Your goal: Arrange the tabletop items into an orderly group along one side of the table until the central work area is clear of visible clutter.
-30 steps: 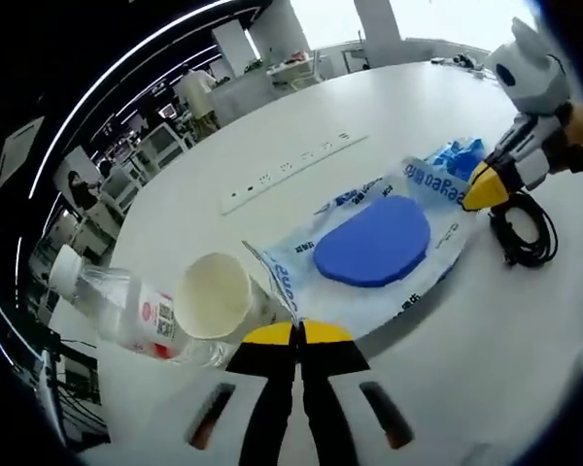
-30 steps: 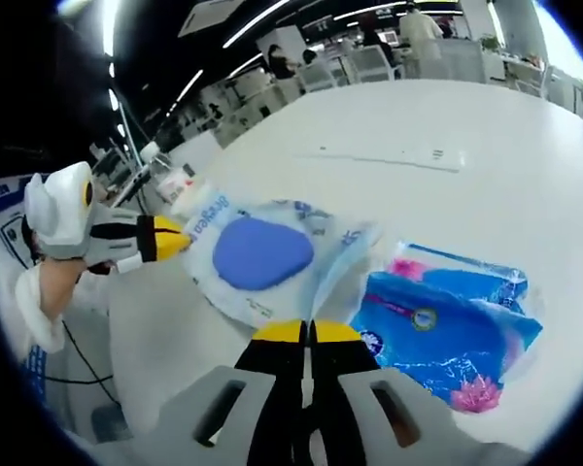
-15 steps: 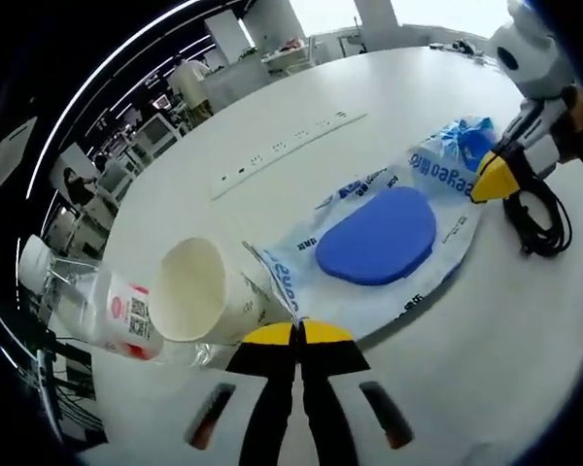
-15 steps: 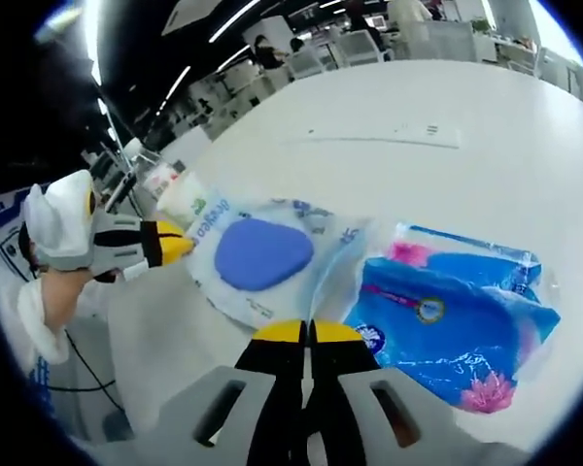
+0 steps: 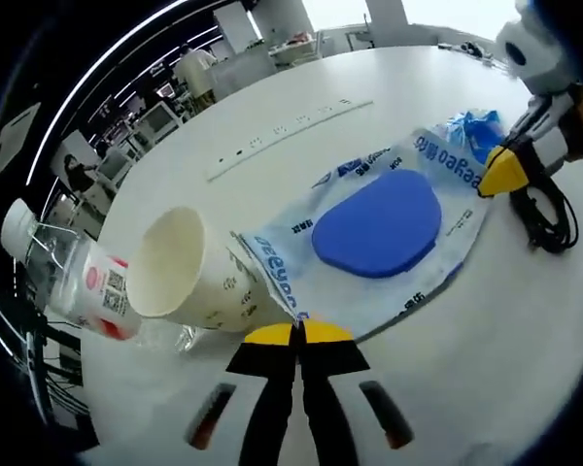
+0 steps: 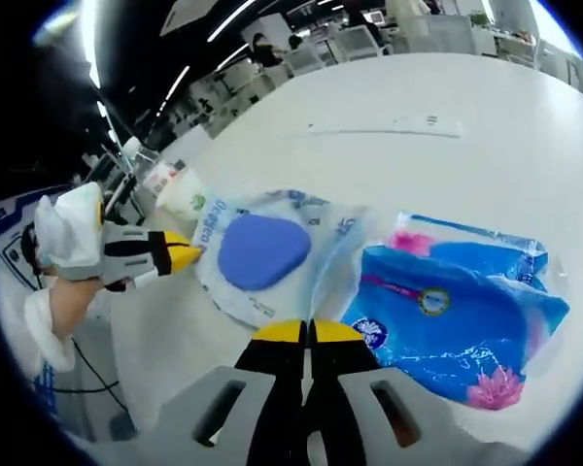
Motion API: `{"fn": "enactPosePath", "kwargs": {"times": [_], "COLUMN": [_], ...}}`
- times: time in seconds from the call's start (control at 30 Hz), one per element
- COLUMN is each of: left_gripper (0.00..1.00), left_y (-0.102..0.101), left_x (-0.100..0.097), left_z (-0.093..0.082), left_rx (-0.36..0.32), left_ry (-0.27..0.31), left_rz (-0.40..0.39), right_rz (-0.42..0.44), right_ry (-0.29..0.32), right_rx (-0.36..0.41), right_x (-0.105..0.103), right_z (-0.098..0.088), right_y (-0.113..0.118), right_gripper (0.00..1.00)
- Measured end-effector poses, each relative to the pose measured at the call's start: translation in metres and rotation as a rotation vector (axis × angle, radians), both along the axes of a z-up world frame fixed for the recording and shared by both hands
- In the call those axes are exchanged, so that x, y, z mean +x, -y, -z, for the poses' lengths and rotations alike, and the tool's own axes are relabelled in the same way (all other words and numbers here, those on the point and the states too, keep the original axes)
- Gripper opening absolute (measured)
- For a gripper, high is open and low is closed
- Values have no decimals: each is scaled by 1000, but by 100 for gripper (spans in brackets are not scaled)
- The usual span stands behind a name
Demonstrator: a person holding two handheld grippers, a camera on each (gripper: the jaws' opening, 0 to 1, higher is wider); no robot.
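A clear printed plastic bag [image 5: 437,170] with a blue oval pad [image 5: 377,223] inside lies stretched across the white table. My left gripper [image 5: 296,333] is shut on its near corner. My right gripper [image 5: 505,173] enters from the right, shut on the far end. A paper cup [image 5: 189,277] lies on its side against the bag, and a plastic bottle [image 5: 68,282] lies beyond it. In the right gripper view my right gripper [image 6: 308,332] is shut on the bag [image 6: 330,233] edge, my left gripper [image 6: 180,257] is at the bag's far side, and a blue tissue pack [image 6: 457,311] lies right of the bag.
A white power strip [image 5: 291,126] lies farther back on the table [image 5: 418,369]. A coiled black cable [image 5: 549,209] sits near the right gripper. The tissue pack [image 5: 476,131] peeks from behind the bag. Office desks and chairs stand beyond the table [image 6: 525,126].
Both grippers keep their hold on the bag. The left gripper view has closed in on the cup and bottle, and the cup now lies against the bag. The tissue pack looms larger.
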State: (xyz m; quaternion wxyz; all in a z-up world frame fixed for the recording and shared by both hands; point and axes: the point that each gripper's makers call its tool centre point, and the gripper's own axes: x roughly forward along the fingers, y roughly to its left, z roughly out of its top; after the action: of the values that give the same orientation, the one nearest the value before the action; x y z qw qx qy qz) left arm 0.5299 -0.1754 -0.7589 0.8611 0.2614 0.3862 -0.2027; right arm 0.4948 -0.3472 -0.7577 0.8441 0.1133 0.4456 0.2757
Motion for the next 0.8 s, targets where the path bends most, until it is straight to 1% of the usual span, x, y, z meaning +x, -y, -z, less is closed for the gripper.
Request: {"fn": "enactPosePath", "kwargs": {"times": [0.13,0.33,0.4,0.43,0.57,0.6,0.67,0.8], "left_gripper": [0,0,0,0,0,0,0,0], "left_y": [-1,-2,-2,-2,-2,-2,-3,-2], "left_x": [0,0,1,1,0,0,0,0], "left_z": [2,3,4,4,4,4,4,4], "left_rx": [-20,-21,-26,-27,-20,-21,-18,-18], "left_ry": [11,9,9,11,18,21,21,22], "left_rz": [-24,-40,-50,-58,-62,-66,-69,-74], "right_rz": [12,30,35,31,37,32,-4,-34], "right_ry": [-8,-7,39,29,47,55,91,113], "right_rx": [12,13,34,32,43,46,34,25], "right_x": [-1,-1,2,0,0,0,-1,-5], "right_z": [1,0,-7,-7,-13,-14,-18,-22], "right_y": [0,0,-2,0,1,0,-1,-3], "right_gripper": [0,0,0,1,4,5,9,17]}}
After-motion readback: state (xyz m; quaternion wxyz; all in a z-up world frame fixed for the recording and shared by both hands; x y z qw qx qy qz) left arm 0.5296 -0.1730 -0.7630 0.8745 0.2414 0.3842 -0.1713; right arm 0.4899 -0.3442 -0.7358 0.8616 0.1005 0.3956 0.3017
